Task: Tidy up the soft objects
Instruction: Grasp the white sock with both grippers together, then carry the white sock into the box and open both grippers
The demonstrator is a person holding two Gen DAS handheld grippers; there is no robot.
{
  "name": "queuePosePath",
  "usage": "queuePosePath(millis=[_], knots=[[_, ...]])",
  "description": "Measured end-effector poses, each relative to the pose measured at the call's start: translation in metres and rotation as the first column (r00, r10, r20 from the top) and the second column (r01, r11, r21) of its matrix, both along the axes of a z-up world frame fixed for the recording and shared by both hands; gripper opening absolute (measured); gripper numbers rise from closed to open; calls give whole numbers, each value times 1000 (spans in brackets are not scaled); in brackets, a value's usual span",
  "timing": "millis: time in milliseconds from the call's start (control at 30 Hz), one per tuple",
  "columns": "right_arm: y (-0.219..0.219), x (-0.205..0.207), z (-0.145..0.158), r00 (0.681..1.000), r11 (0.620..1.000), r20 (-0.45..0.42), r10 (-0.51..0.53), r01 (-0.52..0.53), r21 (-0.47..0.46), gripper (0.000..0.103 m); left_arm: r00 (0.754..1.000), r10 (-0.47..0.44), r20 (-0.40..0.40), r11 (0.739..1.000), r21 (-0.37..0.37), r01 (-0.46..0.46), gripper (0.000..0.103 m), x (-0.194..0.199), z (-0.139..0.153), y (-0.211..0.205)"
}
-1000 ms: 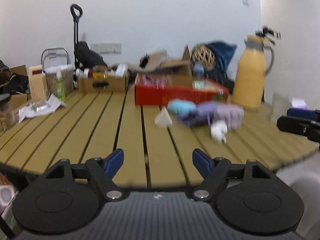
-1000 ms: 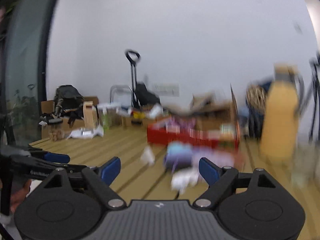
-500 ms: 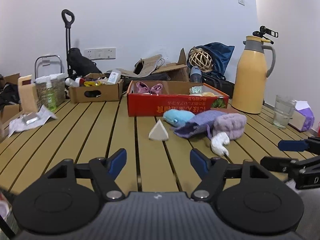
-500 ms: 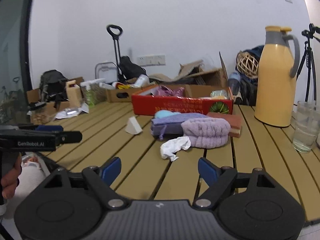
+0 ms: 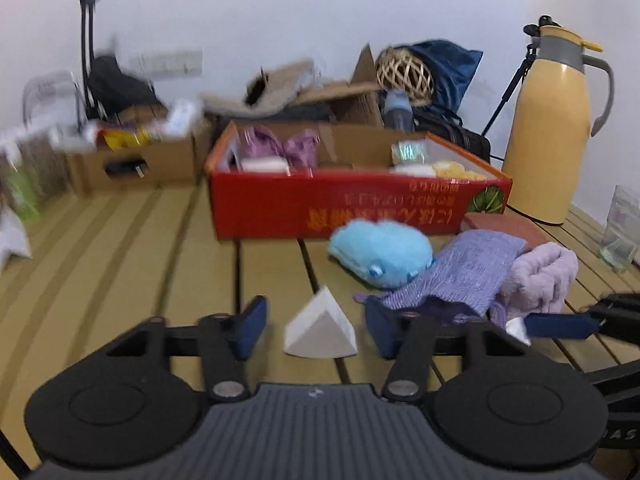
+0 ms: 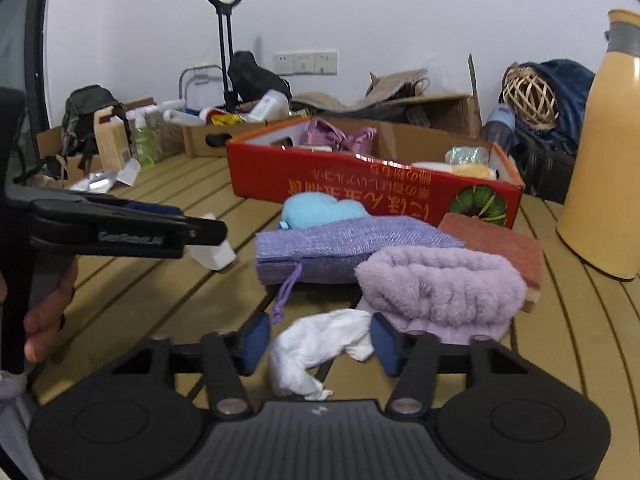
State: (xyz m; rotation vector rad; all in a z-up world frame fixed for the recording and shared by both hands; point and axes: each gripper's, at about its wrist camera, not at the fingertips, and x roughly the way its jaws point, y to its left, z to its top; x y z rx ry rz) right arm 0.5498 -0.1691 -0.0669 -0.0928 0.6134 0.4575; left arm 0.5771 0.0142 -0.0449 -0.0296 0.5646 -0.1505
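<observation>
My left tongs (image 5: pixel 316 326) sit low over the slatted wood bench (image 5: pixel 120 264), jaws just been closing w/ the white wedge-shaped sponge (image 5: pixel 320 330) between the blue pads, but pads aren't touching it yet — gaps both sides. My right tongs (image 6: pixel 316 340) likewise just been closing around the crumpled white tissue (image 6: pixel 312 350); tissue lies between the pads, can't tell if the right pad brushes it, not squeezed. Beyond it: fluffy lilac towel (image 6: pixel 440 288) on the bench, partly on a purple woven drawstring pouch (image 6: pixel 340 250), w/ a light-blue plush toy (image 6: pixel 320 210) behind, all just in front of the red cardboard box (image 6: pixel 360 188). Box has orange writing, upside down, can't read it. In the right view the side of the left tongs reads approx "GenRobot.AI", blurred.
</observation>
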Motion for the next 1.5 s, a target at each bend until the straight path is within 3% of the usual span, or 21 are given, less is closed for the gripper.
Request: queuePosePath(millis=[33,100,133,167,367,500,600,767,933,1033,1167,1267,1400,1467,1500], knots=[[0,2,-3,1000,1000,-9,4,-4,12,44,999,-14,-42,1000,-14,14,32,6,-4,1],[-1,5,-5,1000,999,-24,13,-13,37,34,1000,-10,-24,999,-43,9,30,6,-4,5],[-1,5,-5,999,999,-31,25,-24,46,21,1000,-12,-23,999,-47,11,30,7,-4,5],[-1,7,-7,998,998,-44,40,-38,56,16,999,-13,-34,999,-51,11,29,8,-5,6],[-2,8,-9,998,997,-42,39,-36,71,15,999,-7,-33,998,-66,5,28,8,-4,7],[-7,-1,-4,995,993,-63,74,-67,99,15,1000,16,10,999,-31,-16,27,-4,7,9],[-20,-20,18,987,975,-62,151,-139,171,15,998,-10,67,995,-100,17,27,-25,34,27],[-38,-23,77,976,953,13,216,-214,216,15,987,-55,154,992,-103,71,28,-26,82,40],[-25,40,125,969,947,100,227,-244,209,15,985,-70,155,992,-89,85,29,37,113,34],[0,110,131,971,956,56,233,-240,170,16,995,-67,72,995,-70,72,29,100,113,32],[35,205,107,969,965,-86,232,-218,148,16,998,-30,-50,999,-22,29,31,174,91,35],[62,263,77,966,977,-164,201,-187,98,16,990,-2,-139,1000,-26,-2,33,213,70,46],[90,294,43,947,979,-251,202,-186,89,22,989,3,-145,999,-50,-10,44,228,63,62],[101,295,37,940,973,-251,231,-217,82,43,991,-12,-134,998,-56,5,44,226,65,65],[105,295,38,941,971,-242,238,-226,79,46,992,-13,-125,998,-62,5,44,225,67,67]])
